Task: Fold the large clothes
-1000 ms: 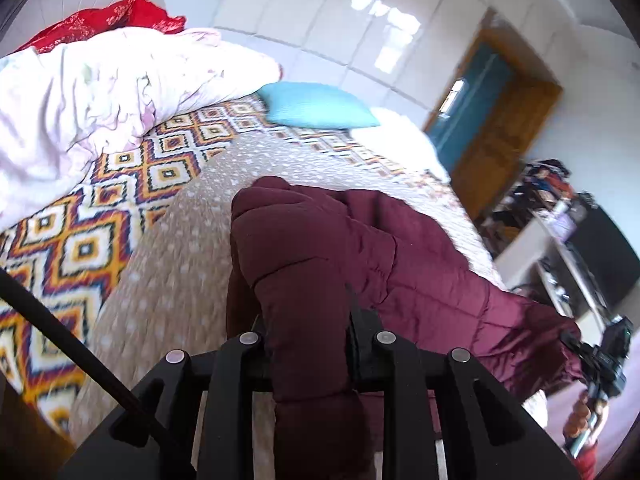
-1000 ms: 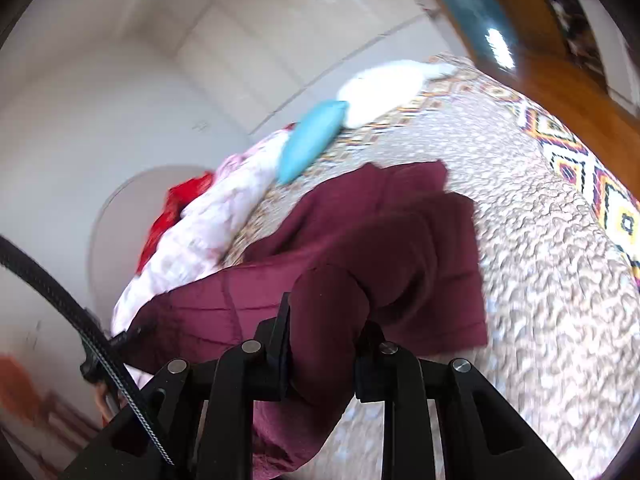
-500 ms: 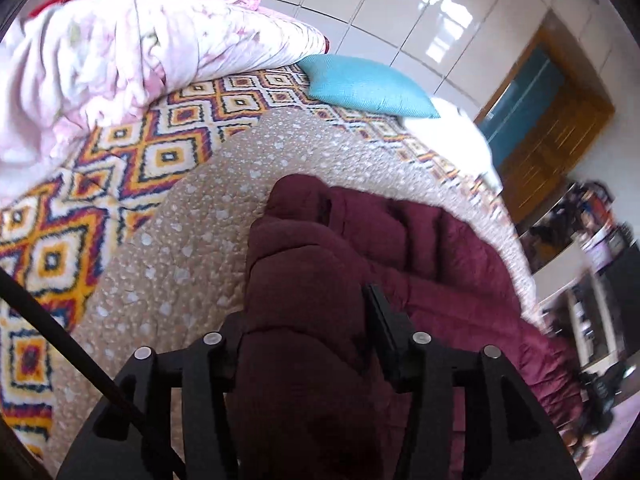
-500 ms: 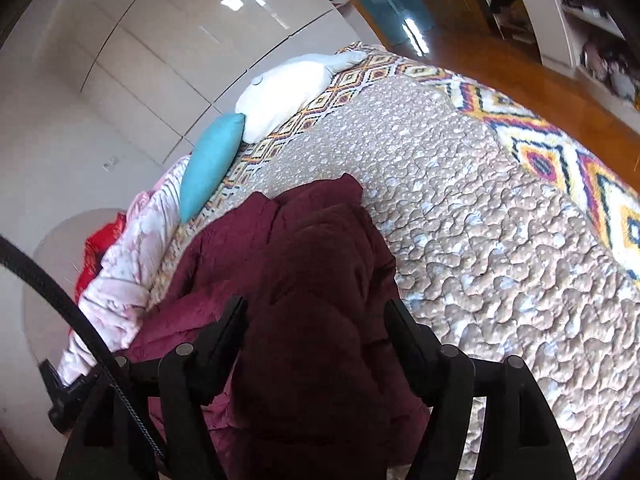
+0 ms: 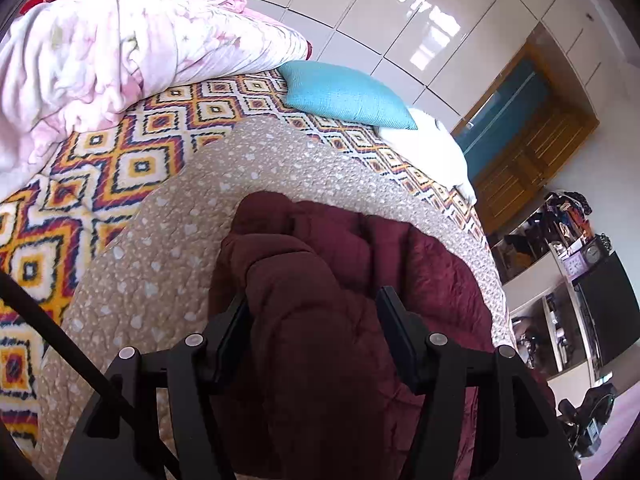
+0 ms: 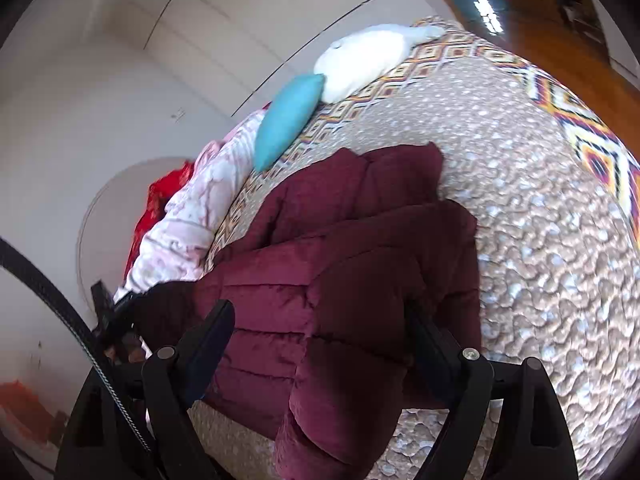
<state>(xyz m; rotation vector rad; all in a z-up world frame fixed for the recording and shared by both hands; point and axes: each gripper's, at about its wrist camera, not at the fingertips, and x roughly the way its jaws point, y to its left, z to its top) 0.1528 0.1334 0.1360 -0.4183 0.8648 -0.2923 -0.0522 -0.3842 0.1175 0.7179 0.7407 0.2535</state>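
Note:
A maroon quilted puffer jacket (image 5: 320, 320) lies in a folded heap on the beige dotted quilt (image 5: 168, 240); it also shows in the right wrist view (image 6: 352, 264). My left gripper (image 5: 314, 316) is open, its fingers spread on either side of a jacket fold that lies between them. My right gripper (image 6: 320, 328) is open wide, with the jacket's near end between its fingers. Neither gripper pinches the cloth.
On the bed: a patterned diamond blanket (image 5: 120, 160), a pink-white crumpled duvet (image 5: 100, 52) at the far left, a turquoise pillow (image 5: 344, 96) and a white pillow (image 6: 360, 60). White wardrobe doors stand behind. A wooden door (image 5: 532, 140) and cluttered shelves (image 5: 560, 240) are at right.
Both grippers were shut on jacket folds one second ago. They have since opened and let go, and the jacket has settled onto the quilt in a folded heap.

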